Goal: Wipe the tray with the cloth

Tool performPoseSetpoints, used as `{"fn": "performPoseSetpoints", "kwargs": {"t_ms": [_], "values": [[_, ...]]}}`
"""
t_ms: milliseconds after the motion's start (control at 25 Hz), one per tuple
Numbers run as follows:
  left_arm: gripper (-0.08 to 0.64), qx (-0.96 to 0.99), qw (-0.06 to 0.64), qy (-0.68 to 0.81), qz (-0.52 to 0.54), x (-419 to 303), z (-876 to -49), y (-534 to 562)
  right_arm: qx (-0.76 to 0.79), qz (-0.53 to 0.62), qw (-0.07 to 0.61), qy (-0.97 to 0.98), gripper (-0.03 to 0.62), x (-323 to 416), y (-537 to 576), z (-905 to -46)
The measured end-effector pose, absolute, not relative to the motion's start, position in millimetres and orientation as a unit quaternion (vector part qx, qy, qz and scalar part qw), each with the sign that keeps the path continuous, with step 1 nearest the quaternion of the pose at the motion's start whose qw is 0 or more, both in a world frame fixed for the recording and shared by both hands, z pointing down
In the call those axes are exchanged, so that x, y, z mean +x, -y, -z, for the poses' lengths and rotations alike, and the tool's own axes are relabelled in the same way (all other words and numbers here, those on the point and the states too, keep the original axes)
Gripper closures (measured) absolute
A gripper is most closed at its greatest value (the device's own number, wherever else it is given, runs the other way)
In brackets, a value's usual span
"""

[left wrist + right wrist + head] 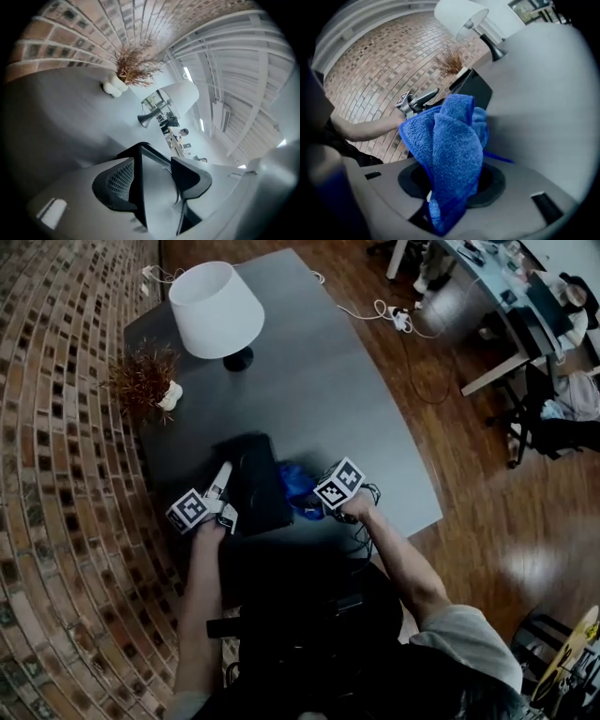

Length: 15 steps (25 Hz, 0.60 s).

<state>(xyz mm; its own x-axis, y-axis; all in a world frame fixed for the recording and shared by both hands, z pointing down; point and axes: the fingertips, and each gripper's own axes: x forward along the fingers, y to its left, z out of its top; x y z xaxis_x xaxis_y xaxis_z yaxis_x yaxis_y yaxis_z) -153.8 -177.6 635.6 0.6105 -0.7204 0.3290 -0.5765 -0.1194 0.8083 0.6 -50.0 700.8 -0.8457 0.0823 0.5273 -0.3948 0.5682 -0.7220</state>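
Note:
A black tray [255, 486] lies on the dark grey table [319, 399] near its front edge. My left gripper [225, 474] reaches the tray's left side. In the left gripper view the tray's thin wall [136, 164] stands between the jaws of the left gripper [154, 183]: the left pad is against it and the right pad stands off it, so the gripper is open. A blue cloth [298, 486] bunches just right of the tray, with my right gripper [315, 504] shut on it. In the right gripper view the cloth [450, 140] fills the jaws and hides most of the tray [476, 91].
A white table lamp [216, 310] and a dried plant in a small white vase [145, 379] stand at the table's far end. A brick wall runs along the left. Cables and a desk lie on the wooden floor to the right.

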Motion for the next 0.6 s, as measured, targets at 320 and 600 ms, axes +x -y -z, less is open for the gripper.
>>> {"fn": "performPoseSetpoints", "kwargs": {"t_ms": [320, 600], "values": [[0.35, 0.763, 0.469, 0.444, 0.001, -162, -610, 81, 0.262, -0.105, 0.412, 0.866, 0.417, 31, 205, -678], [0.348, 0.736, 0.525, 0.426, 0.0, -137, -635, -10, 0.086, 0.088, 0.528, 0.84, 0.417, 6, 170, -687]]}}
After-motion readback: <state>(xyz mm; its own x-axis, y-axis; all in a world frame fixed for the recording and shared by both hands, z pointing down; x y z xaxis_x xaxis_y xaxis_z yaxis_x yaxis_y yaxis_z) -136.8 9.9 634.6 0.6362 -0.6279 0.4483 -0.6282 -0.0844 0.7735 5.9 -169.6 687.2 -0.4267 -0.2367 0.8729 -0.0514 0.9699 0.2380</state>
